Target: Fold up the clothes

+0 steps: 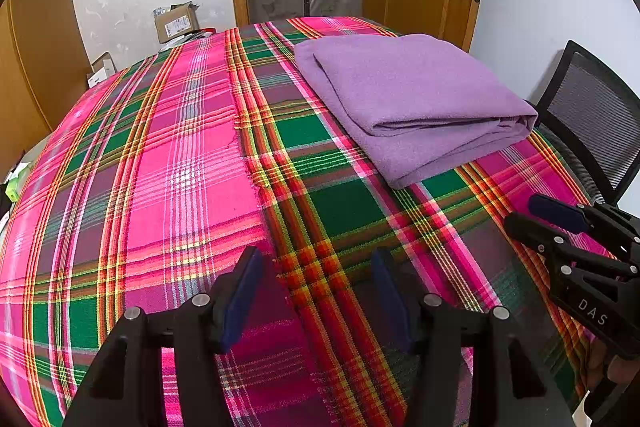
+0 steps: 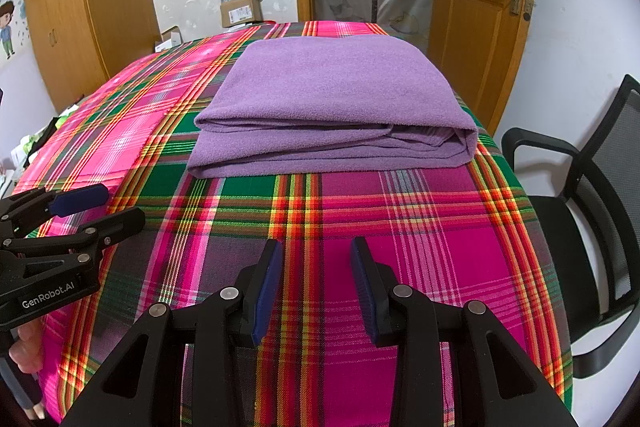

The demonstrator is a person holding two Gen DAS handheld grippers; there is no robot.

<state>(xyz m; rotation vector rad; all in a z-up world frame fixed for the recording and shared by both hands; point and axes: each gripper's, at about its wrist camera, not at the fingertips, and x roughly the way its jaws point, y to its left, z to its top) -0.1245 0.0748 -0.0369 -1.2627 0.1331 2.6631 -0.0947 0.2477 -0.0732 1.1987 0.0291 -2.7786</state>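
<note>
Purple folded cloth [image 2: 332, 107] lies on plaid tablecloth [image 2: 400, 227].

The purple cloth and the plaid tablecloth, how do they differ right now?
The purple cloth is one plain colour; the plaid tablecloth is striped pink, green, red and yellow. The purple cloth is folded into a layered stack, while the plaid tablecloth is spread flat and hangs over the table edge. The purple cloth covers only part of the far side; the plaid tablecloth covers the whole top. Neither is held by a tool.

Matt, fuzzy purple fleece garment [image 2: 332, 99] on a woven plaid tablecloth [image 2: 400, 227]; glossy wooden door [image 2: 480, 7].
</note>
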